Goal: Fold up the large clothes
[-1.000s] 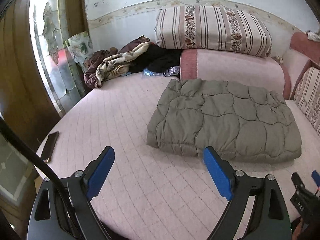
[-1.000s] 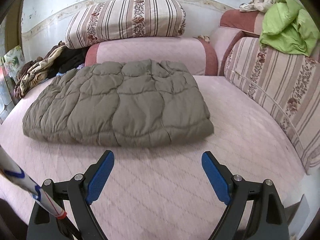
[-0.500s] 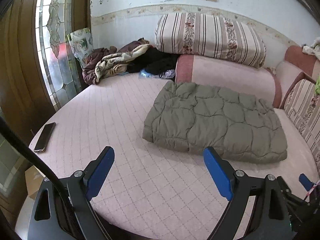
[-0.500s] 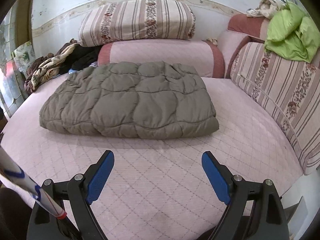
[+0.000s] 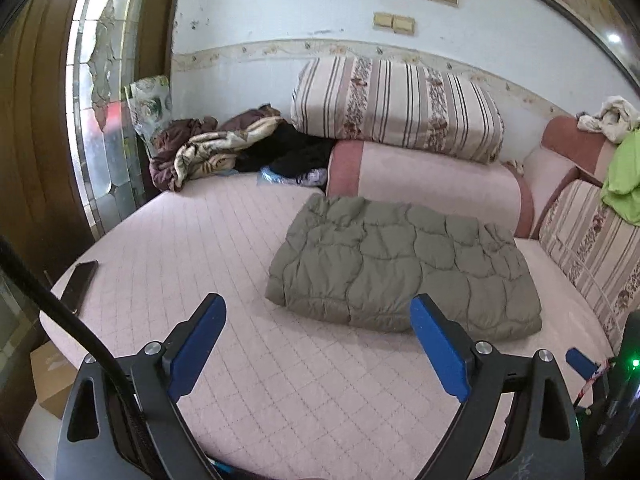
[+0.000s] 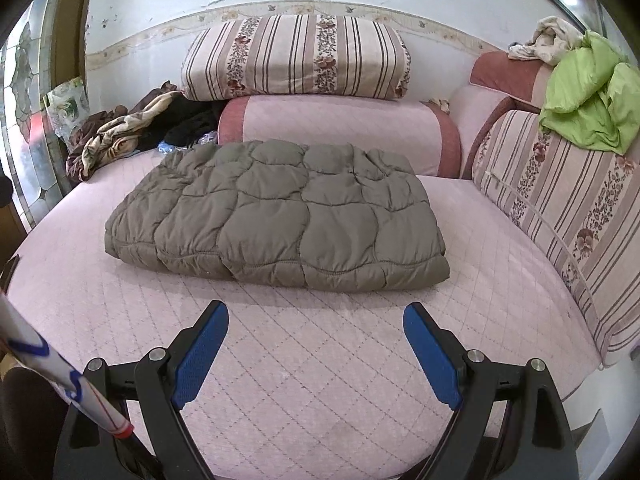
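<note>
Left gripper [image 5: 316, 322] and right gripper [image 6: 315, 320] both stand with jaws spread wide and nothing between them, held above the near part of the bed [image 6: 320, 380], clear of the jacket [image 6: 276, 216]. The olive quilted jacket lies folded into a flat rectangle on the pink quilted bed, its far edge near the pink bolster [image 6: 340, 128] with a striped pillow [image 6: 296, 56] on top. A phone [image 5: 79, 285] lies at the bed's left edge, and a heap of clothes [image 5: 224, 148] sits in the far left corner.
</note>
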`<state>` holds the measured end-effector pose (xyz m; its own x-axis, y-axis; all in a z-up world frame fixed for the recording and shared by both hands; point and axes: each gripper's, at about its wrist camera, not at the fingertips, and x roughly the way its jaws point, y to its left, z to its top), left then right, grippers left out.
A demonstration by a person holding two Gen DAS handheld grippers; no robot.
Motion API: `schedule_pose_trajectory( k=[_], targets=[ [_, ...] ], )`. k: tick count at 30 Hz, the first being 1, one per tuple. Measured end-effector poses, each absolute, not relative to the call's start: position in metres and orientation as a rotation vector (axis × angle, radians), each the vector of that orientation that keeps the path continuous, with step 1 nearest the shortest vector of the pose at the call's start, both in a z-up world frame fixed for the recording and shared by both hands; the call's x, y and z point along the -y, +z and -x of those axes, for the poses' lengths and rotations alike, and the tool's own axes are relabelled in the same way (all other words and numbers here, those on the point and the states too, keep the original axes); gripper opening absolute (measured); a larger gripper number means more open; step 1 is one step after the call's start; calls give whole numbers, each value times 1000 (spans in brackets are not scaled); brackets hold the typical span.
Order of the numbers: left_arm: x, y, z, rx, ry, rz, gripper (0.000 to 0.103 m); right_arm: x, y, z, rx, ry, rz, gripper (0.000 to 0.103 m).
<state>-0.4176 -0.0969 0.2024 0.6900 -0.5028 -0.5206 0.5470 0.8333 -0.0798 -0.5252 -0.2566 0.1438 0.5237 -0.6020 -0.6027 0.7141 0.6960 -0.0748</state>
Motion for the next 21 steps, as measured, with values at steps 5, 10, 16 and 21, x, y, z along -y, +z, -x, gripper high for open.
schedule_pose_trajectory(
  k=[5, 10, 16, 21],
  targets=[
    [97, 192, 410, -613, -582, -81, 93, 251, 147, 521, -648, -786, -171, 92],
    [94, 183, 402, -650, -580, -69, 93, 247, 147, 514, -658, -775, -157, 92],
    [97, 168, 392, -699, -557, -86, 93, 245, 144, 504, -672, -763, -157, 92],
    [104, 154, 384, -736, -519, -133, 93, 245, 144, 495, -675, -759, -154, 92]
  ],
)
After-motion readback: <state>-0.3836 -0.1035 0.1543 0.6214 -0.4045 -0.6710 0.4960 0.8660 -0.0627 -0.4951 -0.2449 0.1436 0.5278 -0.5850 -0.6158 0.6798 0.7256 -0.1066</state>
